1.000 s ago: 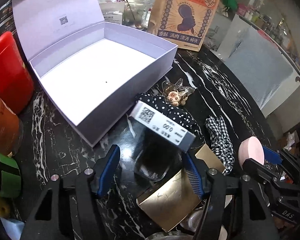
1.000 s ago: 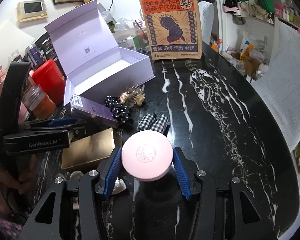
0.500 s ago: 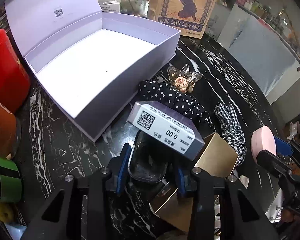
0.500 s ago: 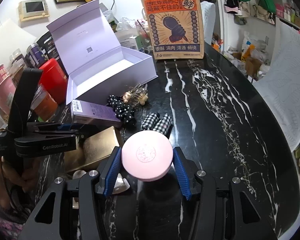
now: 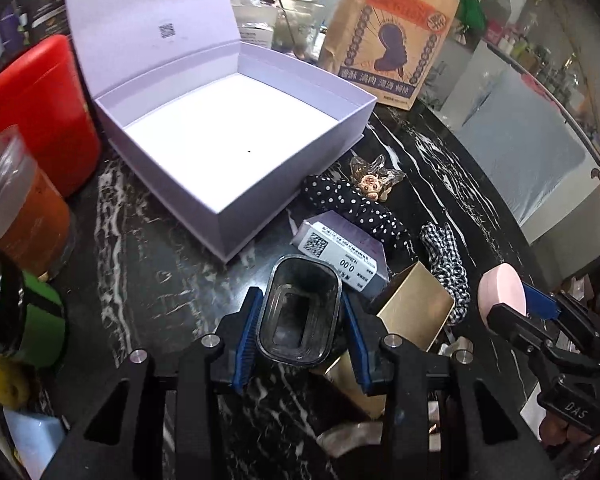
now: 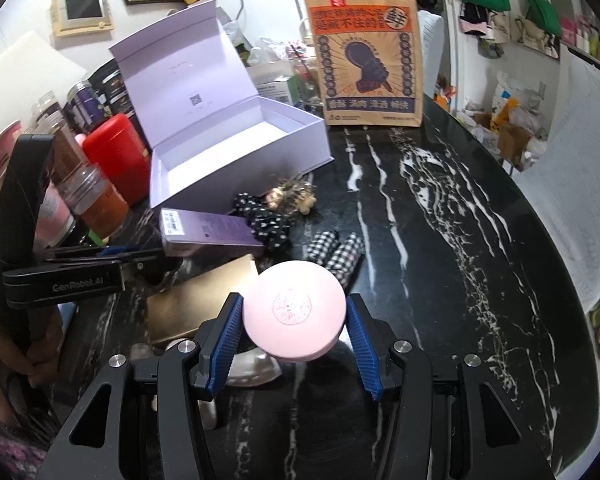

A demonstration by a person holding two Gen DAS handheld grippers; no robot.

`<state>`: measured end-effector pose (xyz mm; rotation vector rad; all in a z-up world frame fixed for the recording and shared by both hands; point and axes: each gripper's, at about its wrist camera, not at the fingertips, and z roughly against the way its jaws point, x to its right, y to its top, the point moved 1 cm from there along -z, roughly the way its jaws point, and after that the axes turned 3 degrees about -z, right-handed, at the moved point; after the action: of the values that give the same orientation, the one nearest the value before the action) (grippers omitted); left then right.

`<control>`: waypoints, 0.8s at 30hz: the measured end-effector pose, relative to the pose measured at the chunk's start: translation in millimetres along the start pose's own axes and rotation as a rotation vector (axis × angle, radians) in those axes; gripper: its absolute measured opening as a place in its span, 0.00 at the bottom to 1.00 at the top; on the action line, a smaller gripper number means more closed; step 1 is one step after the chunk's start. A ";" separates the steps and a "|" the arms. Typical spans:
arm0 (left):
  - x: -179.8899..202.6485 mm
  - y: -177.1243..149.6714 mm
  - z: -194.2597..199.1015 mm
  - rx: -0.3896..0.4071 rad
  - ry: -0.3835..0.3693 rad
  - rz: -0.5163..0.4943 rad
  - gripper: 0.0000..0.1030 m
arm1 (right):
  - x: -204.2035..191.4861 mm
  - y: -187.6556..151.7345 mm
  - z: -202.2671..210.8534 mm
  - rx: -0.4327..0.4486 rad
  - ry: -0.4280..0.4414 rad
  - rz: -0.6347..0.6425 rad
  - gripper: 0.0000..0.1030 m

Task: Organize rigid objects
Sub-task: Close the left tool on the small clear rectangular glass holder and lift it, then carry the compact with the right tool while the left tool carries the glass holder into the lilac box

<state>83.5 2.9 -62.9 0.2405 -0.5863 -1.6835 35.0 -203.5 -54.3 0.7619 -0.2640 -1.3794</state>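
Jaws of the left gripper [image 5: 300,330] pinch a dark, clear rectangular container [image 5: 299,310], both blue pads pressed to its long sides, its open mouth toward the camera. Just beyond the jaws lies a purple carton [image 5: 340,250] with a barcode label, touching a black polka-dot scrunchie [image 5: 356,206]; a small bear charm [image 5: 370,184] sits at the scrunchie's far edge. Right of the jaws, a gold box [image 5: 416,308] and past it a checked scrunchie [image 5: 448,264]. Farther ahead and left, the lilac gift box [image 5: 292,184] stands open, lid up, interior white.

Right gripper [image 6: 294,320]: jaws clamp a round pink compact [image 6: 294,312] by its rim, held above the black marble surface [image 6: 440,240]. Left of these jaws lies the gold box [image 6: 196,304], with the left gripper [image 6: 152,264] beyond it. Ahead, checked scrunchie [image 6: 340,252], purple carton [image 6: 212,232], then the lilac gift box [image 6: 240,160]. A brown paper bag [image 6: 368,52] stands at the far edge.
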 end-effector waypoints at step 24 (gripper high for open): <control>-9.8 -20.7 57.8 0.121 0.048 0.018 0.38 | -52.0 1.3 13.7 0.039 0.070 0.139 0.50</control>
<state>40.6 28.4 -25.9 0.3611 -0.6532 -1.6228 17.2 -158.9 -29.9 0.8072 -0.2842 -1.2171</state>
